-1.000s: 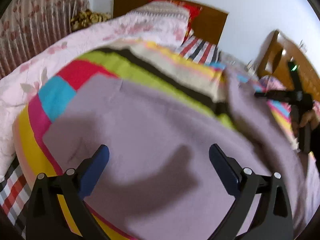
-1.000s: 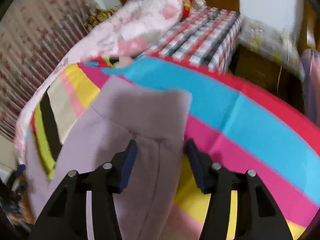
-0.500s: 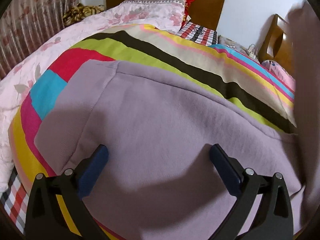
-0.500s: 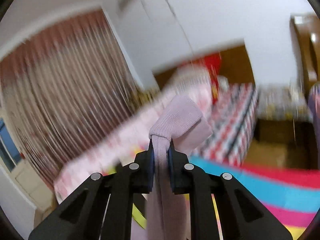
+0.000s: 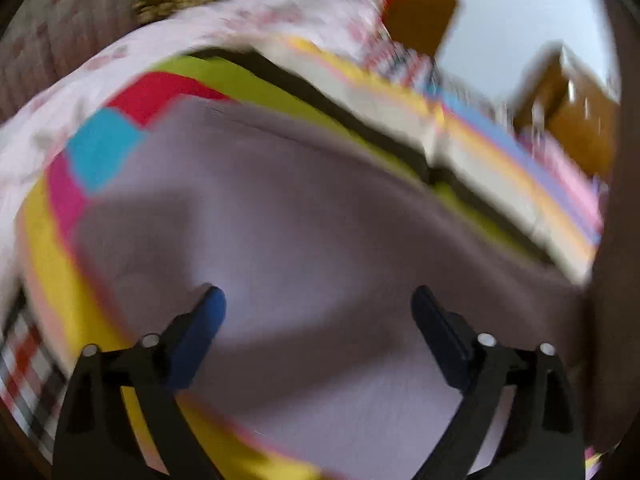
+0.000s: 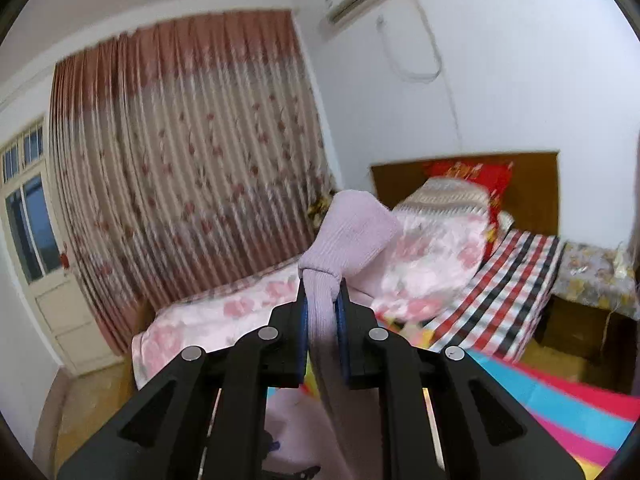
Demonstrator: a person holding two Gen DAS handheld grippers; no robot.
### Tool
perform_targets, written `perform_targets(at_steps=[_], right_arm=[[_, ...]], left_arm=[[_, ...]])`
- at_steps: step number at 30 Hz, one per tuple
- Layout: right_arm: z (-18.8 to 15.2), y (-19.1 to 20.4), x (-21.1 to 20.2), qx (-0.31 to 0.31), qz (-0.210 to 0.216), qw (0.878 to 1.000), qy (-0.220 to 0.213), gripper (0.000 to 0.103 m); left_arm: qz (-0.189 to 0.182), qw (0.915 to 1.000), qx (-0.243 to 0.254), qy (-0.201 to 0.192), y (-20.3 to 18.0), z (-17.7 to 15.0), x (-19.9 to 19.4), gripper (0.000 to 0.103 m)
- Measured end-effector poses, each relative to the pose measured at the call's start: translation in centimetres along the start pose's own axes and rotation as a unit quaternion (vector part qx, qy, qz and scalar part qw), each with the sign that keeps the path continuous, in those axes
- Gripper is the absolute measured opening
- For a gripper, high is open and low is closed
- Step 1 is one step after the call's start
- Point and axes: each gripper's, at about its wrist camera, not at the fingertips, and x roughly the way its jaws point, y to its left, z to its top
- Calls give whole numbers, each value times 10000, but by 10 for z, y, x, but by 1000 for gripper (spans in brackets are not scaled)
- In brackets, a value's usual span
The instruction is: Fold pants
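The lilac pants (image 5: 304, 216) lie spread over a striped multicolour blanket (image 5: 100, 148) on the bed; the left wrist view is blurred. My left gripper (image 5: 318, 304) is open just above the pants, touching nothing I can see. My right gripper (image 6: 323, 300) is shut on the ribbed cuff of a pant leg (image 6: 352, 232) and holds it up high, the leg hanging down below the jaws. A dark raised strip of the pants fills the right edge of the left wrist view (image 5: 616, 240).
A pink floral quilt (image 6: 432, 256) and pillows lie along the far side of the bed by the wooden headboard (image 6: 532, 184). A checked sheet (image 6: 508, 288), a bedside cabinet (image 6: 580, 320), curtains (image 6: 180, 160) and a door (image 6: 44, 280) surround it.
My right gripper closed on the pant cuff and lifted it high off the blanket. My left gripper stayed open over the pants and is shifting now.
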Motion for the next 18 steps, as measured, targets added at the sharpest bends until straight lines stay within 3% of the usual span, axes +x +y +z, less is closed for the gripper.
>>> perform_targets(at_steps=[2,3,6,7,8,9,10,12,14,18], right_arm=[[-24,33,39,-262,54,9991,317,14],[-37,47,56,-376,58,9982,454,14],[-93,88,125,-850,-70,9892,1193,24],[-113,94,147,-908,54,9833,1577,35],[-134,98,164,-858,373,9756,1988,59],[-149,101,172,-774,602,9700,2225,69],[-169,105,176,-712,826,9637,2438,69],[-186,109,168,-1004,906,9597,2464,69],[-187,103,155,-1183,925,9613,2308,58],[-179,33,130,-1024,459,9693,2188,57]], left_arm=[[-312,9971,-481,-499,26,-1,-36,98],[-281,9939,-802,-706,46,-6,-54,99],[-359,9844,-1435,-948,89,-22,-75,100],[-499,9805,-1675,-894,105,-28,-74,100],[-564,9775,-1845,-852,115,-34,-73,100],[-612,9735,-2044,-823,125,-42,-72,100],[-629,9714,-2139,-819,129,-48,-70,100],[-603,9684,-2264,-854,136,-65,-72,100],[-635,9670,-2299,-890,139,-77,-72,100],[-935,9679,-2119,-976,131,-88,-75,99]])
